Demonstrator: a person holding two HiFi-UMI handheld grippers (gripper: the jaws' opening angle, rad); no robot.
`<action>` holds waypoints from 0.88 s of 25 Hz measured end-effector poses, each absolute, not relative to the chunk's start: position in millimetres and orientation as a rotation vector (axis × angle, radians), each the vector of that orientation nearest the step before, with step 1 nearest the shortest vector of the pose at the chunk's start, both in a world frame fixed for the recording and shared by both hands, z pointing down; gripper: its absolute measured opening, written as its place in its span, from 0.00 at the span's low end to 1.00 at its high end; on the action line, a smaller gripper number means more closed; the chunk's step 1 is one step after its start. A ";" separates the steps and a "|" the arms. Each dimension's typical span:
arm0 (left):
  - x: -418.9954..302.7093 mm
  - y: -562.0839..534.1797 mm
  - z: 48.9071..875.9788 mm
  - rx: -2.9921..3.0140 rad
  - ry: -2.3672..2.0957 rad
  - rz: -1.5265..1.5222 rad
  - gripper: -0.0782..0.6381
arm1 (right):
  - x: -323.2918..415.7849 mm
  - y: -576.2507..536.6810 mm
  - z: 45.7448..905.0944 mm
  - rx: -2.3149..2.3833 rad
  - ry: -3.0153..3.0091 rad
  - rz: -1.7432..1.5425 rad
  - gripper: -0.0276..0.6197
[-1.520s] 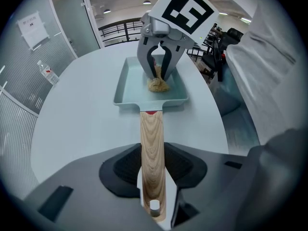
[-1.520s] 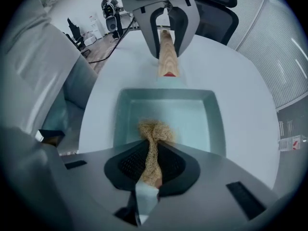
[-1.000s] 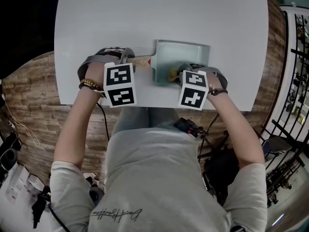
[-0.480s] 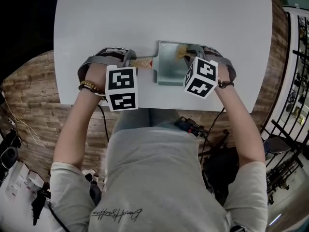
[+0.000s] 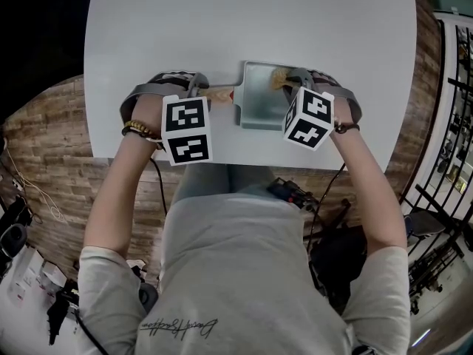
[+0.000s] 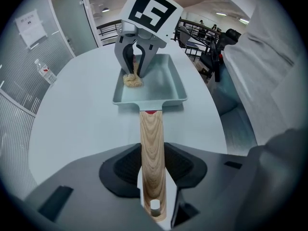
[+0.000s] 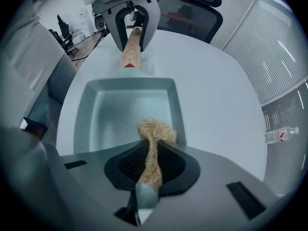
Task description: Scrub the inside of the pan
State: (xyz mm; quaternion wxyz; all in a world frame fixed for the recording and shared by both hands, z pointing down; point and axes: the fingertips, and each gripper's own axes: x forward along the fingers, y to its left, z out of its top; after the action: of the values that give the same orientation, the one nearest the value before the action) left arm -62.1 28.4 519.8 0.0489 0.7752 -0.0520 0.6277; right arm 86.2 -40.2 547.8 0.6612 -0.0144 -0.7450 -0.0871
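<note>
On the white round table point(image 5: 222, 28), head view, listed left to right:

1. Left hand, beaded bracelet point(image 5: 137, 129) at the wrist, carrying the left gripper point(image 5: 194, 87); marker cube point(image 5: 185, 129) on top, facing up. Gripper pointed steeply down. Jaws clenched on the wooden handle point(image 6: 151, 134), one dark pad on each side of it, near the end with the hanging hole

2. Wooden handle, pale grain, lying level and running rightward to the pan; small red tab where it meets the pan wall

3. Pan point(image 5: 259, 98), rectangular, pale grey-green, speckled inside, flat on the table near the edge closest to the person

4. Scrubber point(image 7: 156, 131), tan fibrous wad, inside the pan, its loose end down on the pan floor beside the wall away from the person

5. Right gripper point(image 7: 153, 165), pointed down over the pan, marker cube point(image 5: 309, 117) tilted. Jaws grasping the upper part of the scrubber, which is pinched narrow between the pads and bushes out below them

Beyond the table, right gripper view: dark office chair point(image 7: 192, 8); water bottle point(image 7: 281, 134) lying on the floor
</note>
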 end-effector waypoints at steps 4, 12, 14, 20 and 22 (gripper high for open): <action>-62.9 26.7 520.2 2.361 -0.166 1.920 0.32 | 92.9 -20.7 547.5 -0.078 -1.667 -0.174 0.15; -64.9 23.0 521.9 2.356 -0.160 1.935 0.32 | 104.8 16.2 547.9 -0.193 -1.623 -0.054 0.15; -64.9 22.1 521.6 2.356 -0.162 1.937 0.32 | 107.5 23.2 547.1 -0.225 -1.609 -0.030 0.15; -63.3 22.0 520.8 2.356 -0.157 1.944 0.32 | 116.0 42.0 545.3 -0.307 -1.576 0.028 0.15; -62.8 22.7 520.7 2.355 -0.151 1.944 0.32 | 117.6 46.3 544.6 -0.329 -1.569 0.063 0.14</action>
State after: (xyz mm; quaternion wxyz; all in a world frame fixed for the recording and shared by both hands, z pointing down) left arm -62.8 22.7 520.7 0.0419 0.7696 -0.0495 0.6352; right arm 117.6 46.3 544.6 0.6951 -0.1476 -0.7030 0.0281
